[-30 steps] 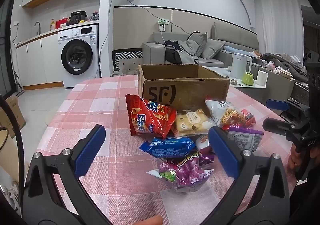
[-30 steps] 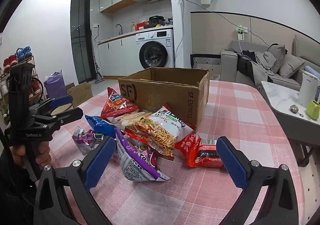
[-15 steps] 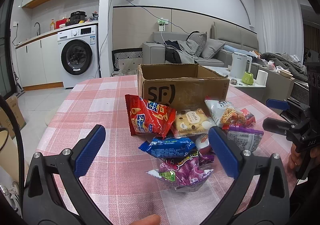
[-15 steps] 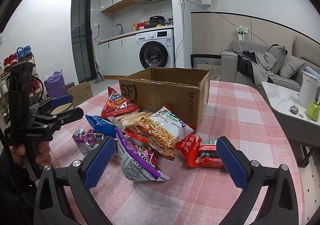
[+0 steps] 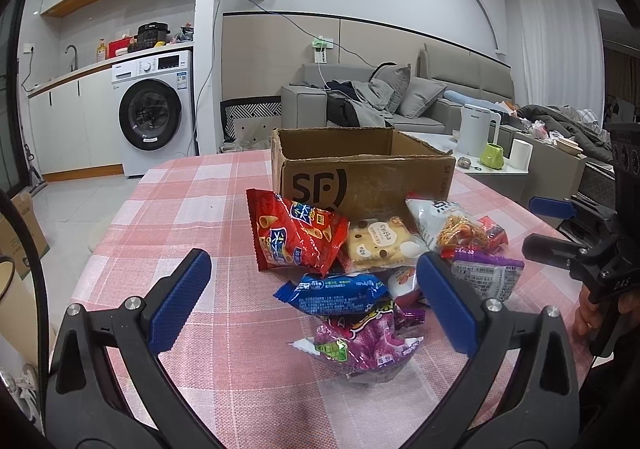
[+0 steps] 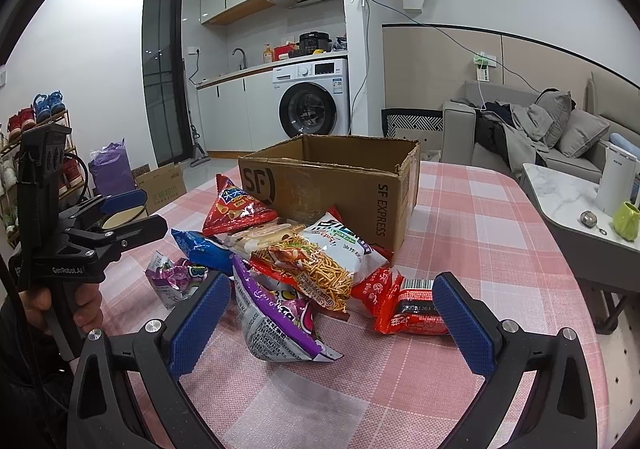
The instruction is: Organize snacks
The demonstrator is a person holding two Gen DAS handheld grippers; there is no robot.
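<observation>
A pile of snack packets lies on the pink checked tablecloth [image 5: 192,209] in front of an open cardboard box [image 5: 360,177]. In the left wrist view I see a red chip bag [image 5: 296,235], a blue packet [image 5: 332,293], a purple packet [image 5: 360,341] and a biscuit pack [image 5: 376,241]. My left gripper [image 5: 312,305] is open and empty, just short of the purple packet. In the right wrist view the box [image 6: 336,177] stands behind a noodle-snack bag [image 6: 324,265], a purple bag [image 6: 276,321] and red packets [image 6: 404,305]. My right gripper [image 6: 332,325] is open and empty, near the purple bag.
The right gripper shows at the right edge of the left wrist view [image 5: 560,229]; the left gripper shows at the left of the right wrist view [image 6: 116,217]. A side table [image 6: 568,201] with a kettle and a green cup stands right of the table.
</observation>
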